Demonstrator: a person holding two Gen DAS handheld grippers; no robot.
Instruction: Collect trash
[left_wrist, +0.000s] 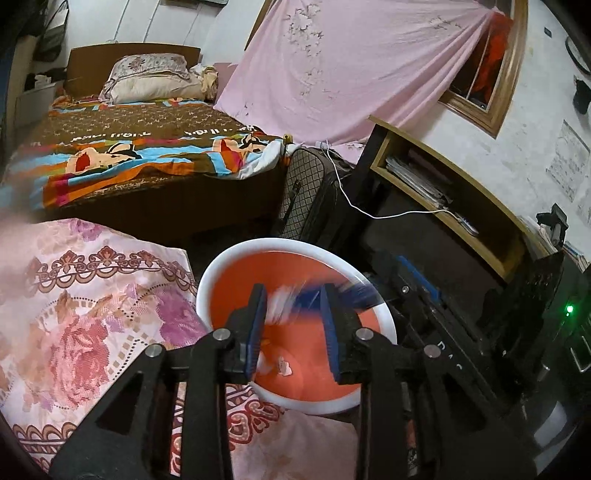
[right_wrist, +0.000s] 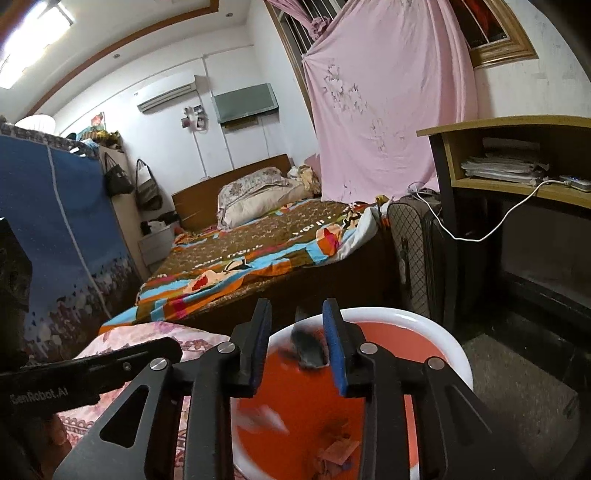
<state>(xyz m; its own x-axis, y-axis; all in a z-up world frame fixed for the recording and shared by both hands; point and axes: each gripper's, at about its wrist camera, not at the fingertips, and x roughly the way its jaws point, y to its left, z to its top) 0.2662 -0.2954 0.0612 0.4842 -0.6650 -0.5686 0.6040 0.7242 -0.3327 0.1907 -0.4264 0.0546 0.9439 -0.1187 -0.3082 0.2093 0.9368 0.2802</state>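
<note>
An orange basin with a white rim (left_wrist: 207, 288) stands at the edge of a floral pink cloth (left_wrist: 92, 314). My left gripper (left_wrist: 293, 314) is open above it. A blurred white and blue piece of trash (left_wrist: 295, 299) is in the air between its fingers, over the basin. Small scraps (left_wrist: 284, 367) lie on the basin floor. In the right wrist view the basin (right_wrist: 443, 343) is under my right gripper (right_wrist: 297, 343), which is open. A blurred dark grey piece (right_wrist: 308, 350) is in the air by its right finger. A white blur (right_wrist: 262, 417) and a tan scrap (right_wrist: 338, 448) are lower in the basin.
A bed with a bright patterned cover (left_wrist: 147, 155) lies behind. A dark quilted suitcase (left_wrist: 310, 192) stands by it. A wooden desk shelf (left_wrist: 443, 177) with papers and a white cable (left_wrist: 369, 212) is to the right. A pink curtain (left_wrist: 351, 66) hangs behind. The left gripper body (right_wrist: 74, 373) shows at left.
</note>
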